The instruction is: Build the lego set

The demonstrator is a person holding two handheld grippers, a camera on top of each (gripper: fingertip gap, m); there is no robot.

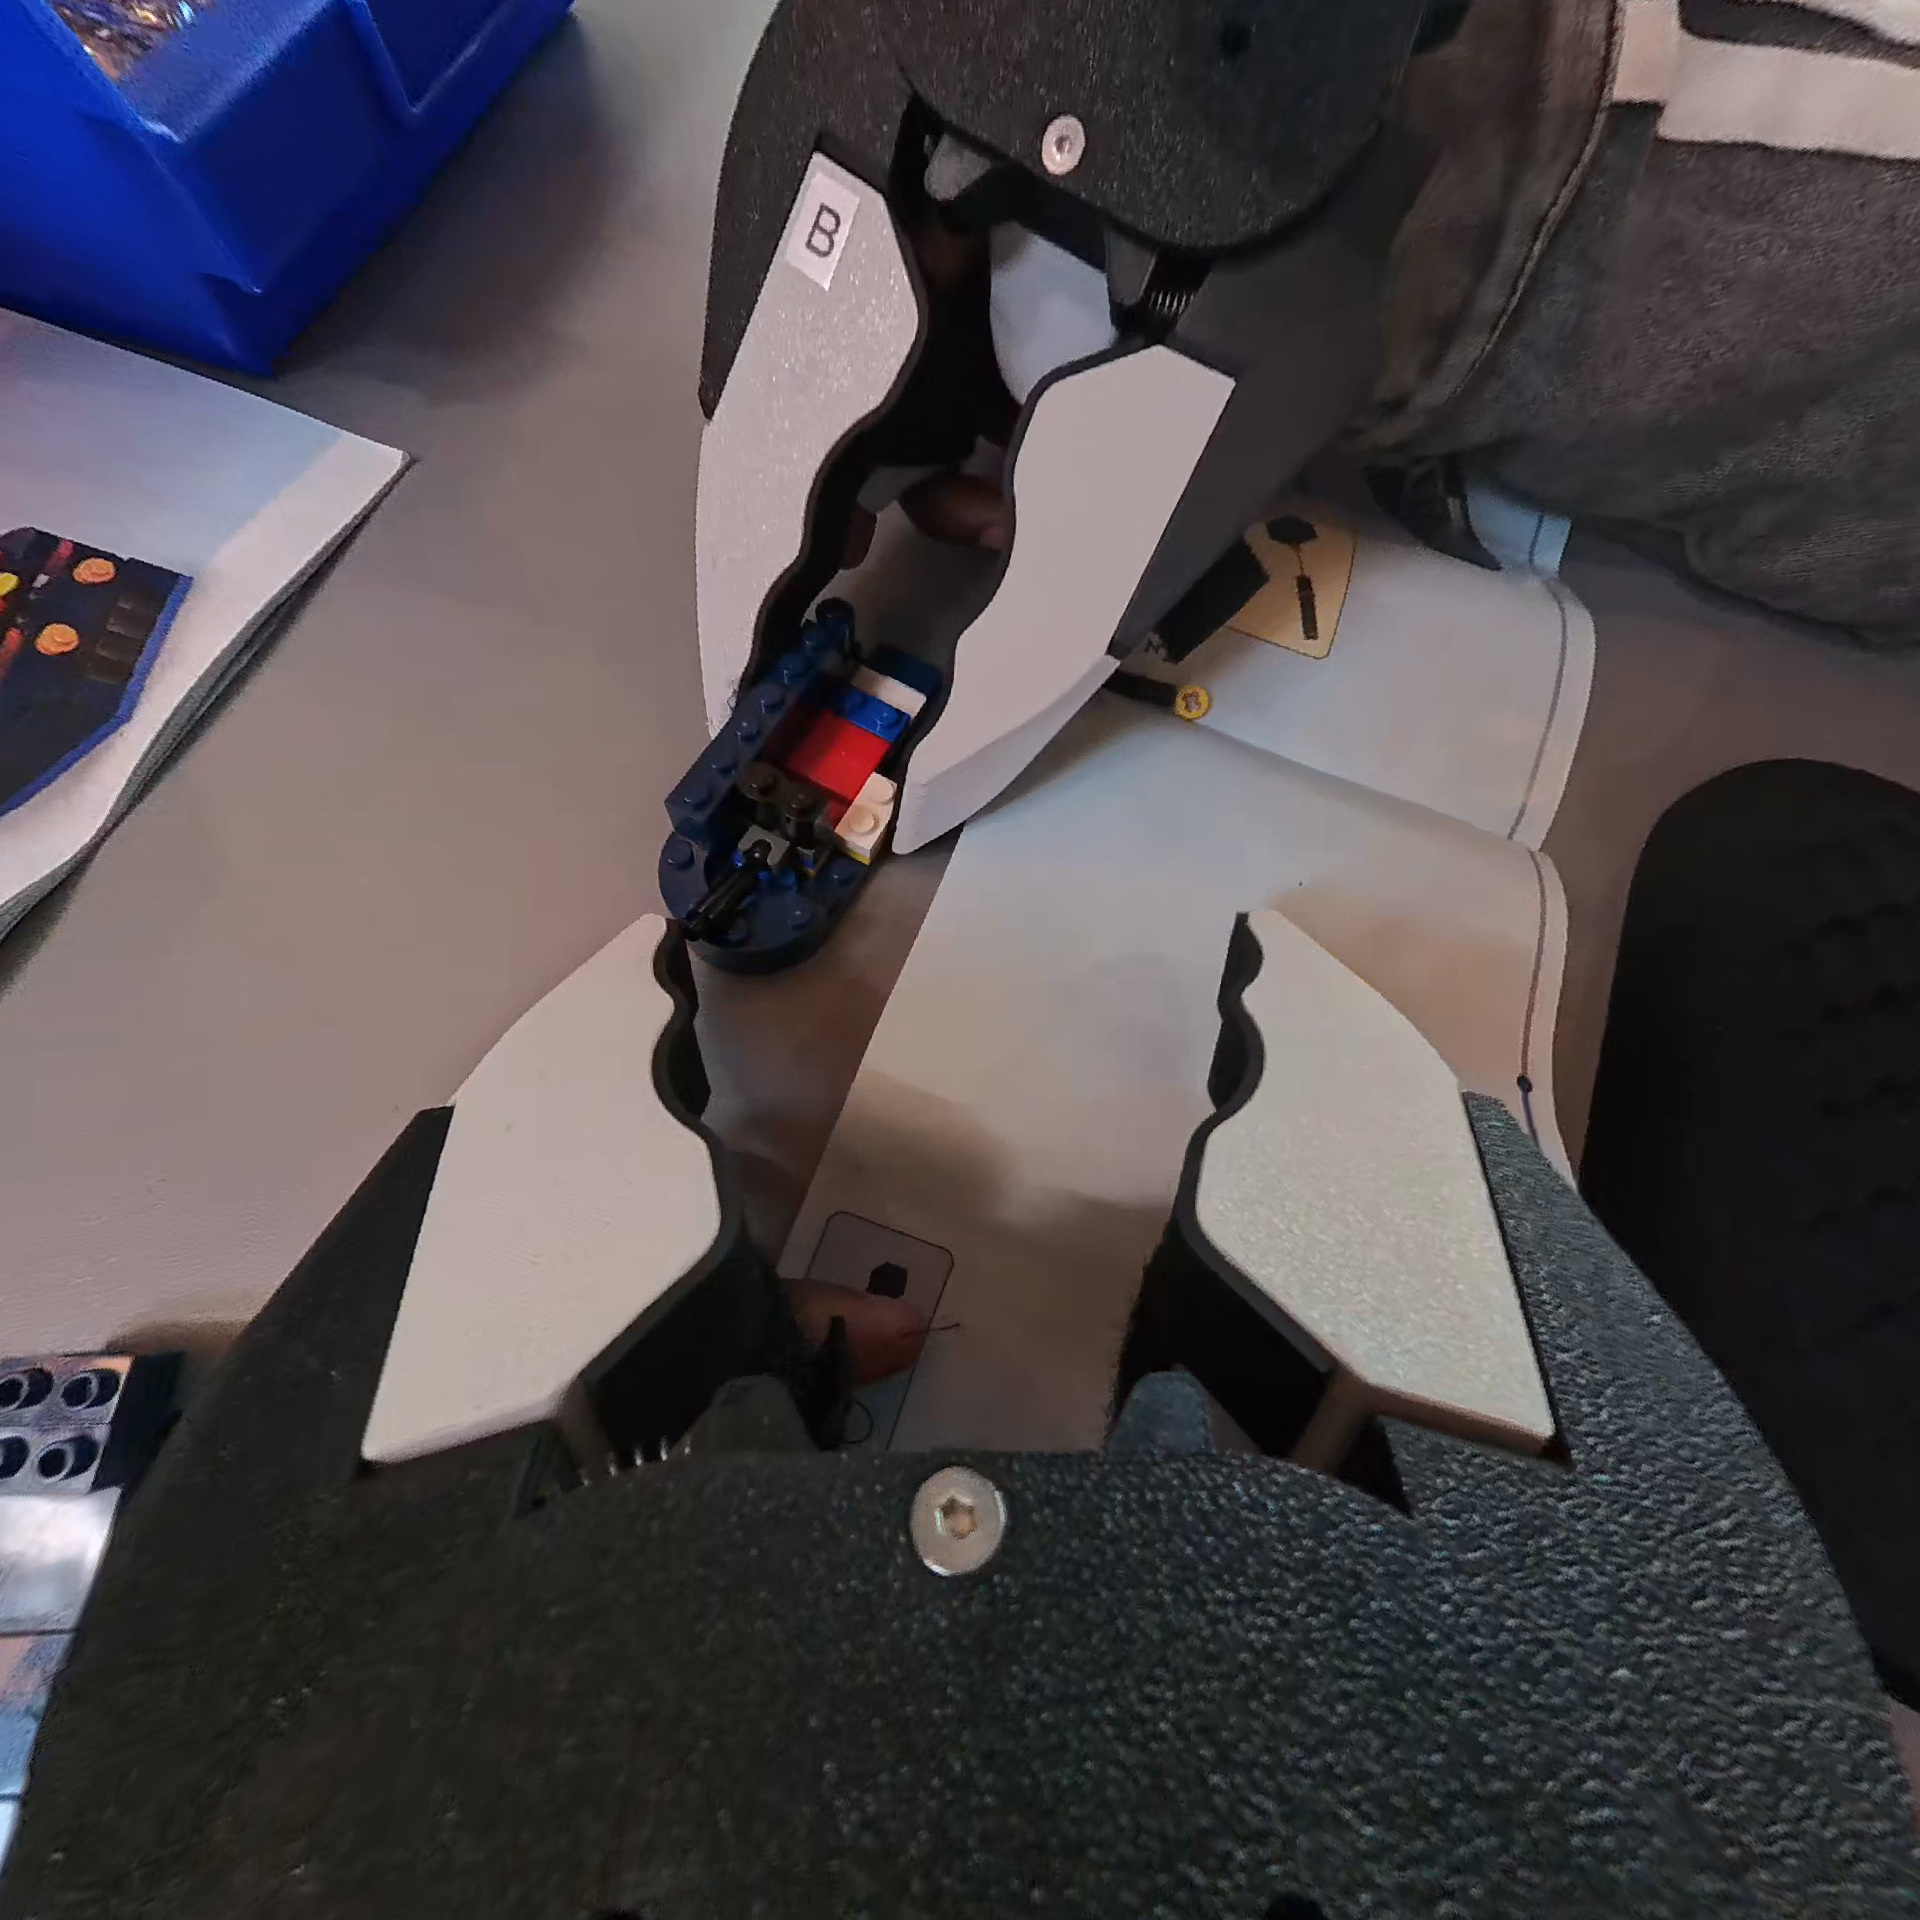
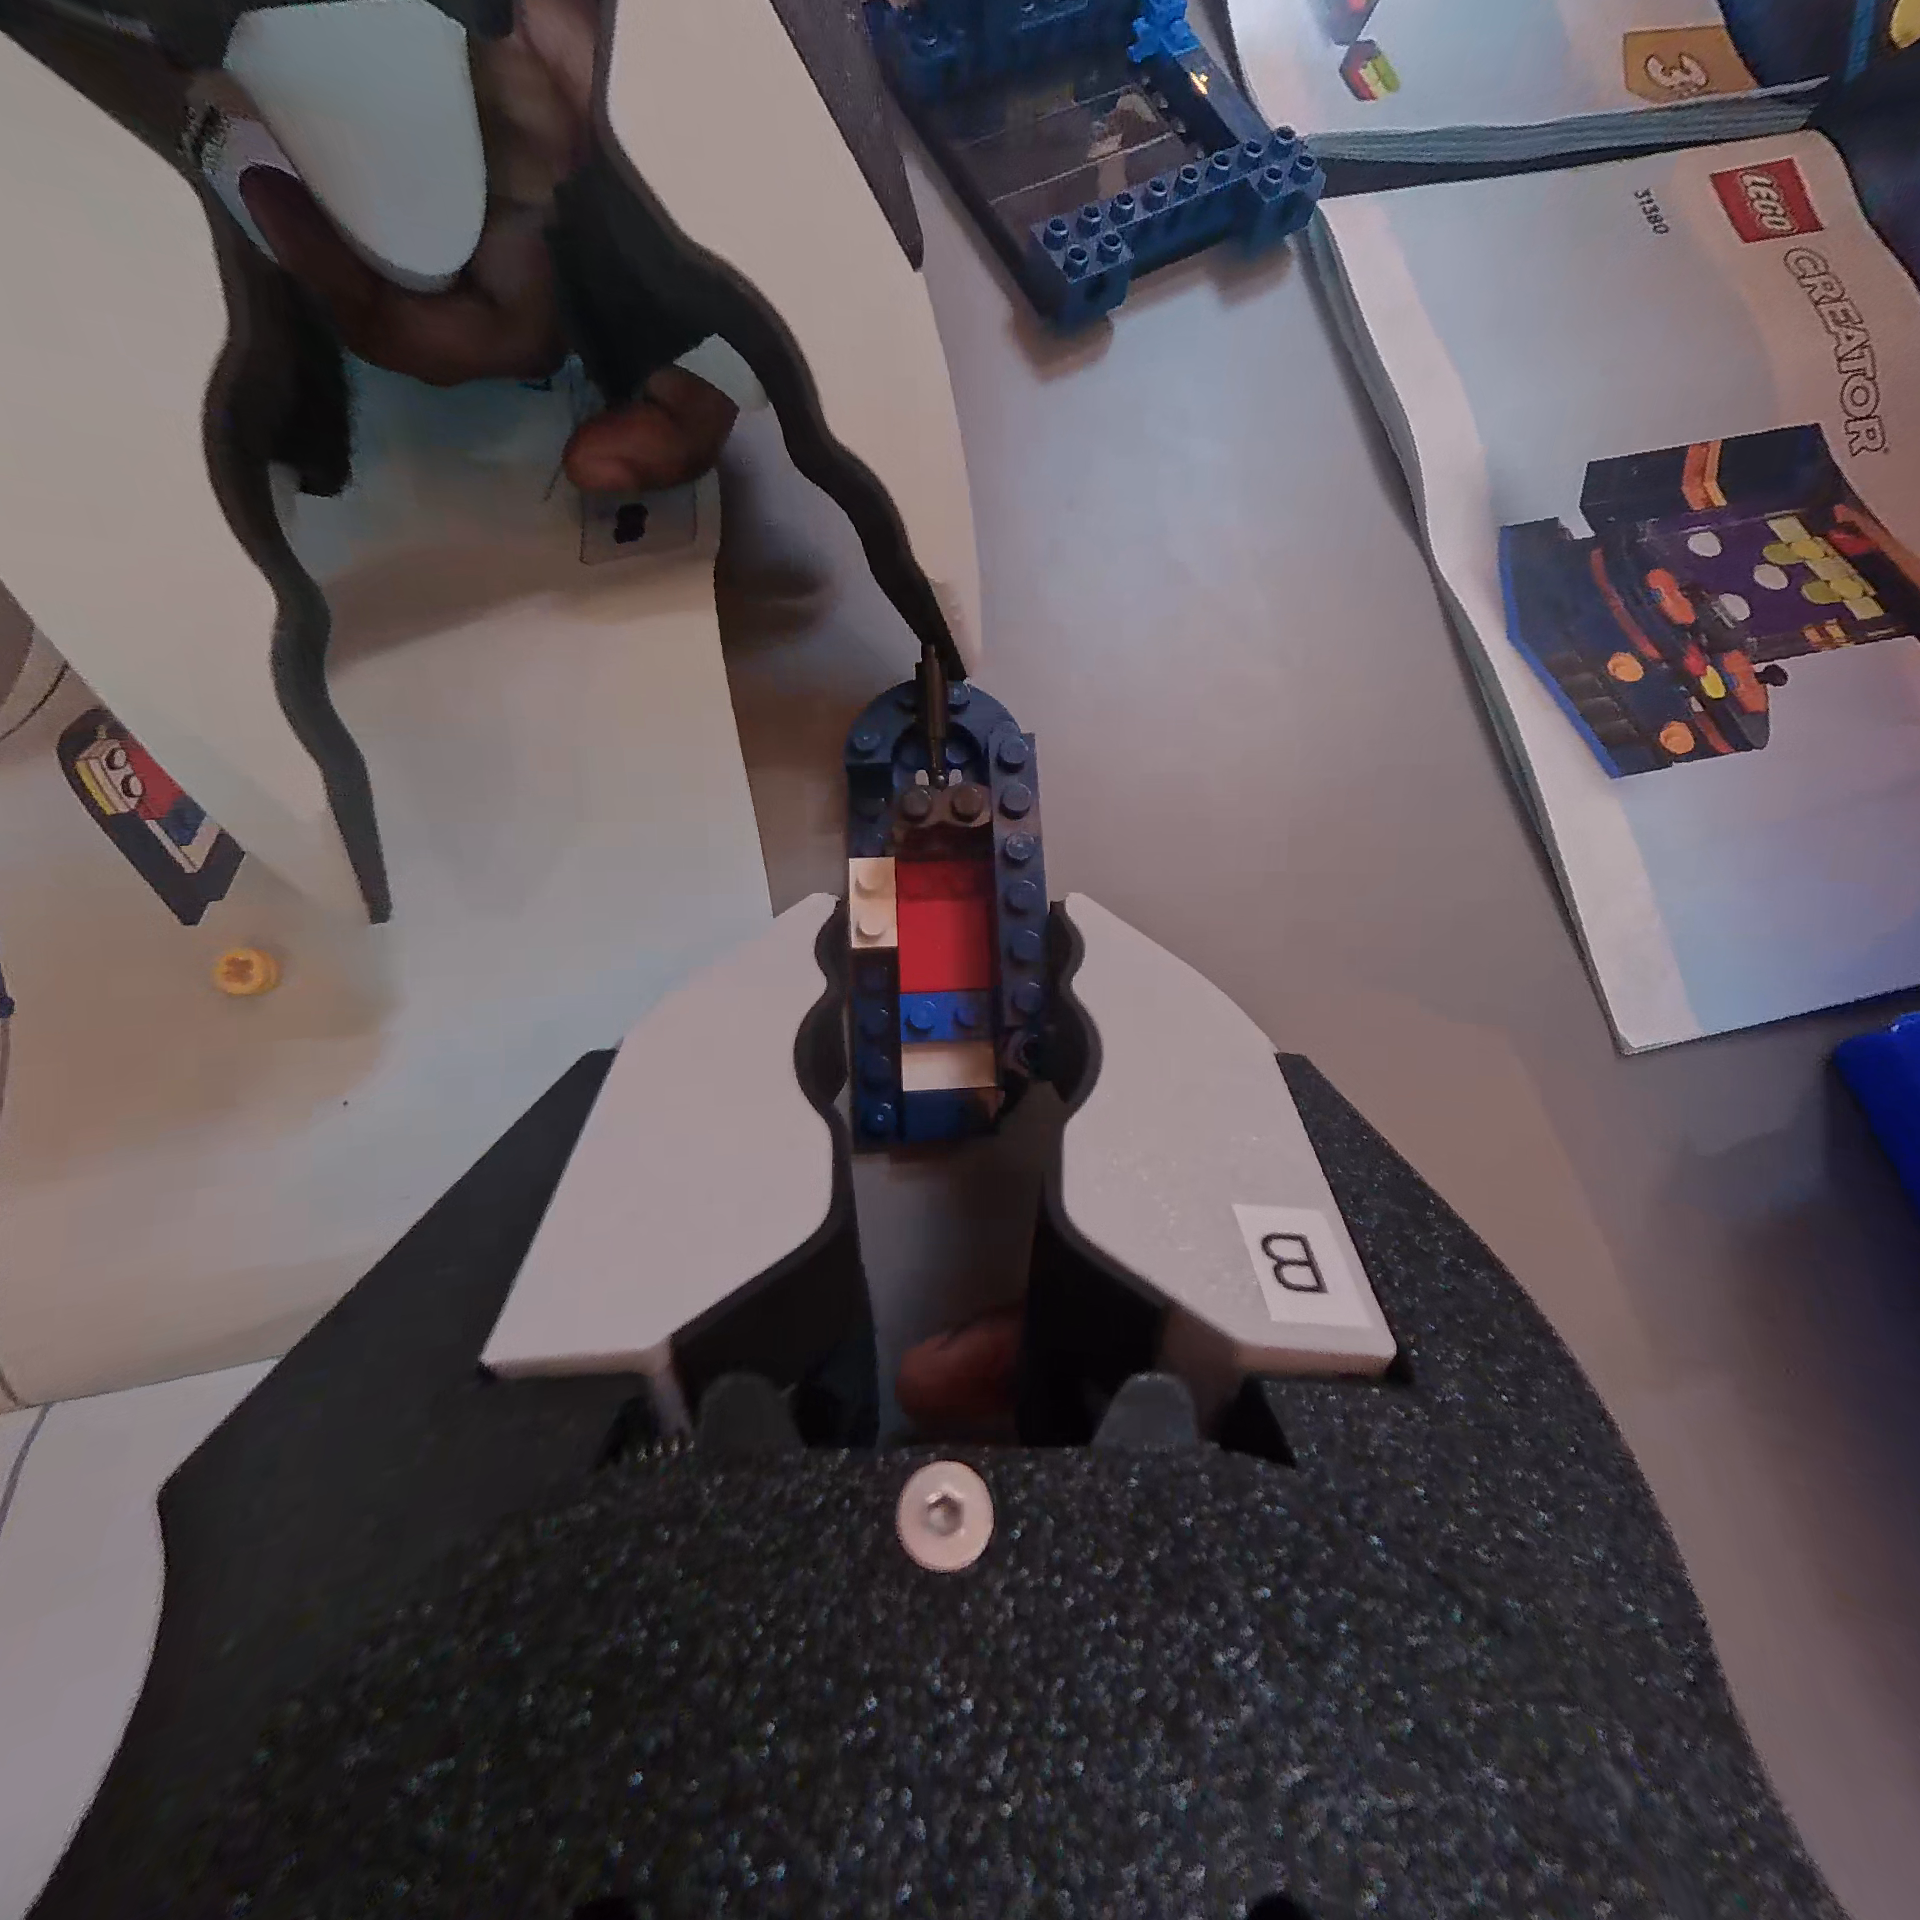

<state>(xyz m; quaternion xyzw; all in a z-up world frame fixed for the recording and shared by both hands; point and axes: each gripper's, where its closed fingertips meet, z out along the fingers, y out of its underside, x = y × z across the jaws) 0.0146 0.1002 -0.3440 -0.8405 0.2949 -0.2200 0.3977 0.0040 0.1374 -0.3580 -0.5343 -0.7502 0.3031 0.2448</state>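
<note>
A small boat-shaped brick model, dark blue with red, blue and white bricks inside, lies on the grey table. My right gripper is shut on its rear half, a pad pressing on each long side. The left wrist view shows this grasp from the front, on the same model. A thin black rod sticks out of the model's rounded front end. My left gripper is wide open and empty, with one fingertip right beside that rod. The left gripper also shows in the right wrist view.
An open instruction sheet lies under the grippers, with a small yellow round piece on it. A blue bin and a booklet lie to the left. A larger dark blue build and a booklet lie beyond. The tips of one gripper are about 5 cm away from the tips of the other. The small yellow round piece lies around 6 cm away from my left fingertips.
</note>
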